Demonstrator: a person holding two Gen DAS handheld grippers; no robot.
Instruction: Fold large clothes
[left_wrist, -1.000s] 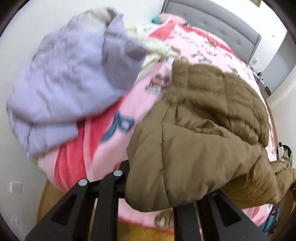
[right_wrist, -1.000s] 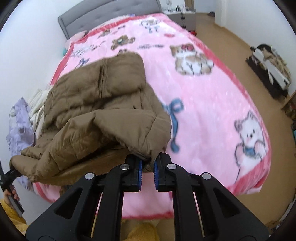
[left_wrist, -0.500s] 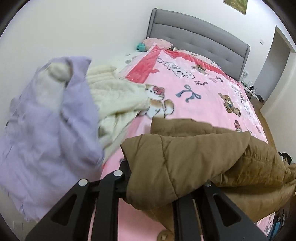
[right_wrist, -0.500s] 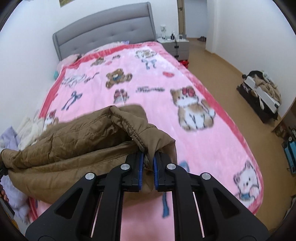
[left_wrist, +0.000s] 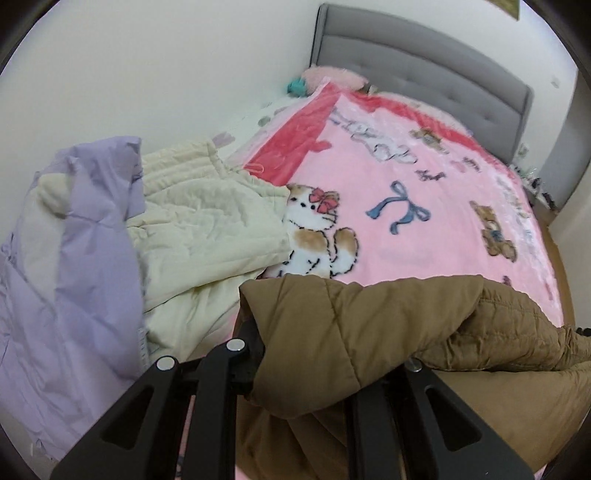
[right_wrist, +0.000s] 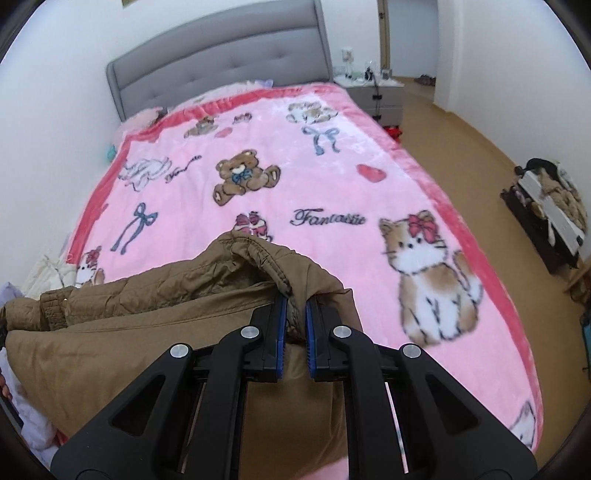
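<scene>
A brown quilted jacket (left_wrist: 388, 325) hangs stretched between my two grippers above the foot of a bed with a pink cartoon blanket (left_wrist: 424, 206). My left gripper (left_wrist: 310, 354) is shut on one end of the jacket; the fabric drapes over its fingertips and hides them. My right gripper (right_wrist: 294, 314) is shut on the jacket's (right_wrist: 166, 314) other end, a ribbed edge pinched between its blue pads (right_wrist: 281, 325). The pink blanket (right_wrist: 332, 177) lies flat beyond.
A lilac jacket (left_wrist: 74, 266) and a cream quilted garment (left_wrist: 199, 214) lie heaped at the bed's left near the wall. A grey headboard (right_wrist: 221, 62) is at the far end. A nightstand (right_wrist: 373, 92) and dark floor clutter (right_wrist: 550, 214) stand right of the bed.
Both grippers have risen and tilted up with the jacket; its bulk has come off the blanket and now hangs between them, leaving more of the bed in sight.
</scene>
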